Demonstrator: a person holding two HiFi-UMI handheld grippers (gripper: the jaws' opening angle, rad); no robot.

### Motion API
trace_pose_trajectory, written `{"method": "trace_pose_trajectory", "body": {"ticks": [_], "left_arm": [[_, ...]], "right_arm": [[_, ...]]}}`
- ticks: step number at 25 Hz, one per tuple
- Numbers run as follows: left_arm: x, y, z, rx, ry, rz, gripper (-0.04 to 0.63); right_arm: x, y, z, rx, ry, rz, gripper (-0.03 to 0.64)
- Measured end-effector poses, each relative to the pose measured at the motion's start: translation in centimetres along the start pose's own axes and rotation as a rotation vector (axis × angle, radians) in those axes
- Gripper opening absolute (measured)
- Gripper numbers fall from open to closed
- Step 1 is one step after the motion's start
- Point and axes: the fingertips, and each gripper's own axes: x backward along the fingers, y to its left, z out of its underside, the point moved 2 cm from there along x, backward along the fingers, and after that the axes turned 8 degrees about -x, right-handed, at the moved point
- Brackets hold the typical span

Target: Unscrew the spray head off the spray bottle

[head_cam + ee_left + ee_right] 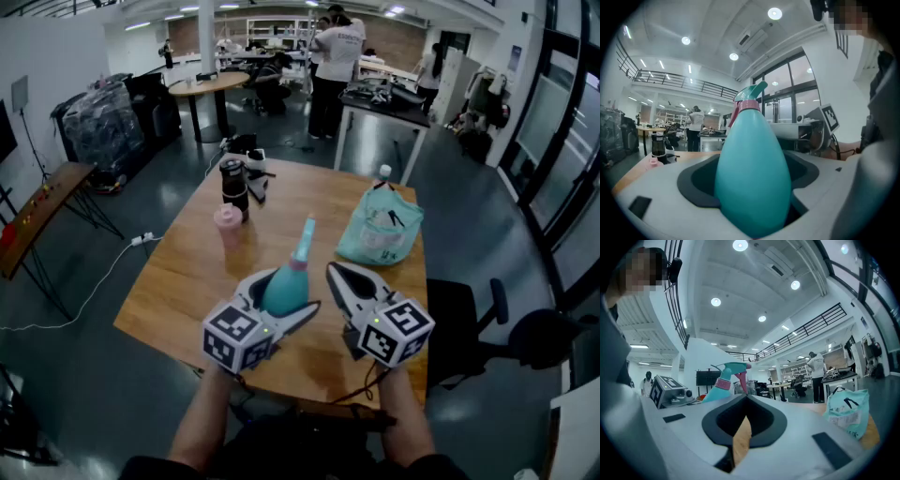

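while my left gripper [283,296] clamps the teal plastic spray bottle [752,178] above the wooden table [183,281], teal spray head [749,96] on, my right gripper [337,274] sits closed, empty, just beside it.

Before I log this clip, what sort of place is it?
Likely an open lab or workshop hall: a cluttered workbench with a person standing beside it, and a mezzanine railing overhead.

left gripper [284,294] clasping spray bottle [292,274], wooden table [187,281]
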Motion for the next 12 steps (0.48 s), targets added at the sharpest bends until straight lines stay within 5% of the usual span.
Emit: {"method": "trace_pose_trajectory", "body": {"ticks": [12], "left_arm": [[0.01, -0.51, 0.02, -0.003, 0.008, 0.012, 0.413]], "right_arm": [[0.28, 0.30, 0.02, -0.011, -0.015, -0.019, 0.009]]}}
